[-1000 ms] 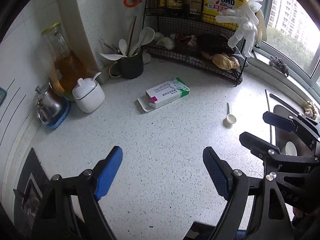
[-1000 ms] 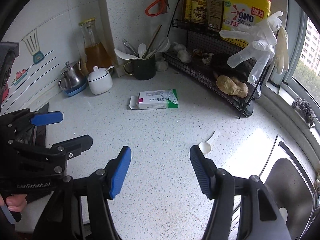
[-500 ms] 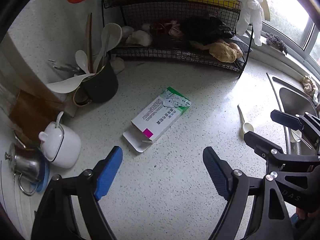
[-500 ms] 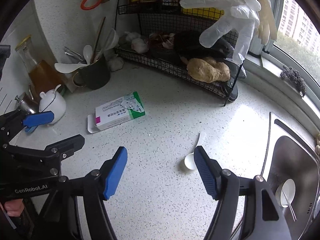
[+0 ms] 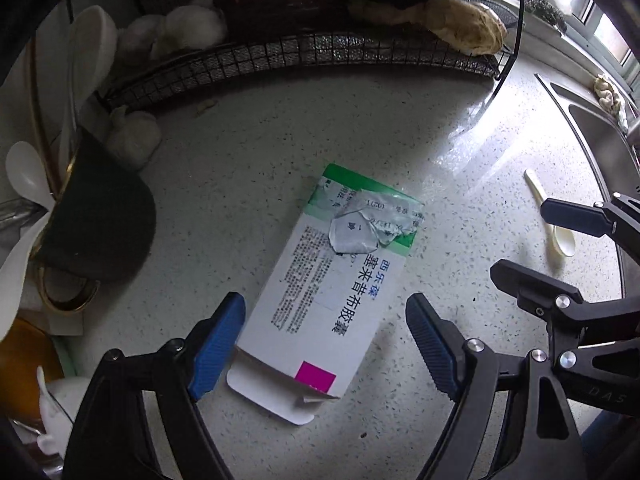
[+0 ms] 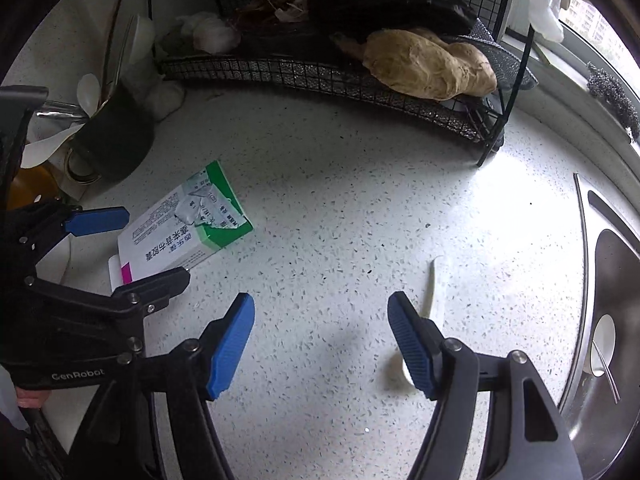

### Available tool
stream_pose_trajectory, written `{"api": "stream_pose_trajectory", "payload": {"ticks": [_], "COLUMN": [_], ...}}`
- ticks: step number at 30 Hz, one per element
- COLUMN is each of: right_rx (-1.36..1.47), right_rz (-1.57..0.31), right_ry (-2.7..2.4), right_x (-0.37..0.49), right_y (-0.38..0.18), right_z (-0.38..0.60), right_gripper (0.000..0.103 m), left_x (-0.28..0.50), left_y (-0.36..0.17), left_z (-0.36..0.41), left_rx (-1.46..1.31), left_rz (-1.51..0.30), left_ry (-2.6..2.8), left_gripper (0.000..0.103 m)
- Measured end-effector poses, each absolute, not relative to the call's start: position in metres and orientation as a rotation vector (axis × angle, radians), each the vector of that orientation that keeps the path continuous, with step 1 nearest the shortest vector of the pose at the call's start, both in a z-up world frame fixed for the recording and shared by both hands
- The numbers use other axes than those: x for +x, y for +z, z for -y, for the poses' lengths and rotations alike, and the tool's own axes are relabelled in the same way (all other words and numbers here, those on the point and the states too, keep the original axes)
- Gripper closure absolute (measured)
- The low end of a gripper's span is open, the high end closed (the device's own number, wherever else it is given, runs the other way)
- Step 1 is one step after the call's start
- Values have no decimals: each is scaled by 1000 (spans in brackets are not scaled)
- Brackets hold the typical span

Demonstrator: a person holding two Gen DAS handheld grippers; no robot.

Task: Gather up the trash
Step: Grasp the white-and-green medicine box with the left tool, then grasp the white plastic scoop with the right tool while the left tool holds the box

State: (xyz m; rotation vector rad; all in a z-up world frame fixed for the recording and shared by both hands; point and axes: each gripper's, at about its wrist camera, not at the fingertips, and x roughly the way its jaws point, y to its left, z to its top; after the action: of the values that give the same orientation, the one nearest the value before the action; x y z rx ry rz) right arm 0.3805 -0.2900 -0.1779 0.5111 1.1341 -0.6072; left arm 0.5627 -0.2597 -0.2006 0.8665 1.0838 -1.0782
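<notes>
A white and green medicine box [image 5: 332,292] lies flat on the speckled counter with its end flap open. A torn piece of foil blister [image 5: 360,224] rests on top of it. My left gripper [image 5: 325,320] points steeply down, open, with its blue pads either side of the box's near end and apart from it. A small cream plastic spoon [image 6: 430,292] lies to the right. My right gripper [image 6: 320,320] is open over bare counter, and its right finger covers the spoon's bowl. The right wrist view also shows the box [image 6: 180,236] and the left gripper [image 6: 132,248].
A black wire rack [image 5: 320,56] with ginger [image 6: 428,64] and garlic [image 5: 192,28] stands at the back. A dark mug [image 5: 100,216] full of white spoons is on the left. The steel sink [image 6: 608,320] holds a dish and spoon on the right.
Both grippers have come down and forward towards the counter. The left one now straddles the box, and the right one has closed in on the spoon with its jaws slightly wider.
</notes>
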Motion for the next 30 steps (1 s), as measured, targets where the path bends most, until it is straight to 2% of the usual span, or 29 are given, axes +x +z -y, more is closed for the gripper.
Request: {"api": "stream_pose_trajectory", "payload": {"ticks": [12,14,16,30], "right_rx": [533,528,522,492], "right_rz": [-1153,-1146,-1148,-1137], "right_ry": [-616,-612,-612,-571], "right_x": [380,370,363,297], "right_y": [-180,-175,-174,-148], "right_z": [313,315,314,324], "right_gripper": [36,36,36,36], "left_x": [567,559,552,489], "left_y": [-217,-215,-213,-186], "left_z": [277,281,281,259], "left_rx": [866,860,848,629], "left_rz": [-1101,-1099,-1089,-1125], "left_ry": [-1152,-1159,-1137,-950], "left_gripper": [21,28,43,43]}}
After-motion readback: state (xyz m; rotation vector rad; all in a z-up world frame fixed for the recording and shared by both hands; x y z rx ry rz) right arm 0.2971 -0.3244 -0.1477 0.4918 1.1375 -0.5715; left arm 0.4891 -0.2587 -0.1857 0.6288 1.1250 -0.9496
